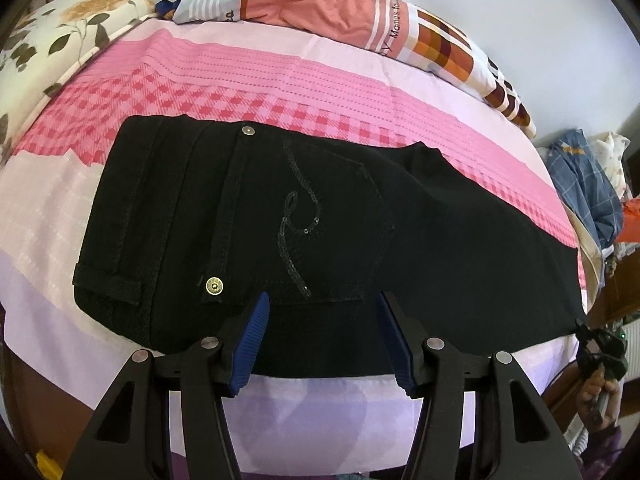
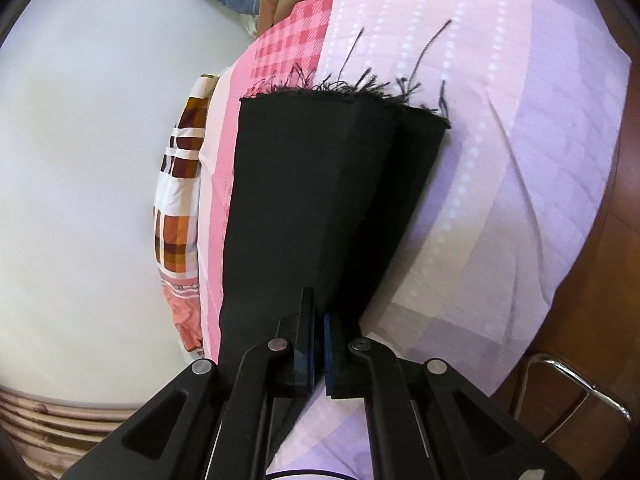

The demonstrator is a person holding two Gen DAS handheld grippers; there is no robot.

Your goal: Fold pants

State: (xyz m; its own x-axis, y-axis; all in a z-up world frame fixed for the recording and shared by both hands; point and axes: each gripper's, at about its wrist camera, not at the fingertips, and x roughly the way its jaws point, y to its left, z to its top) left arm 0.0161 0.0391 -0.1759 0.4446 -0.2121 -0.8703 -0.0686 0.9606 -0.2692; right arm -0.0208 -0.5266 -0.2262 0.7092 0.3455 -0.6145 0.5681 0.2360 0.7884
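Blue-padded fingers (image 1: pixel 256 340) of the left tool (image 1: pixel 322 340) are standing apart and empty at the bottom of the frame, hovering over black pants (image 1: pixel 280 220) lying flat across a pink checked bed (image 1: pixel 224 76). Lower centre in the right wrist view, the right tool (image 2: pixel 319 354) is pinching the pants' leg fabric, its frayed hem (image 2: pixel 348 92) lying toward the upper middle.
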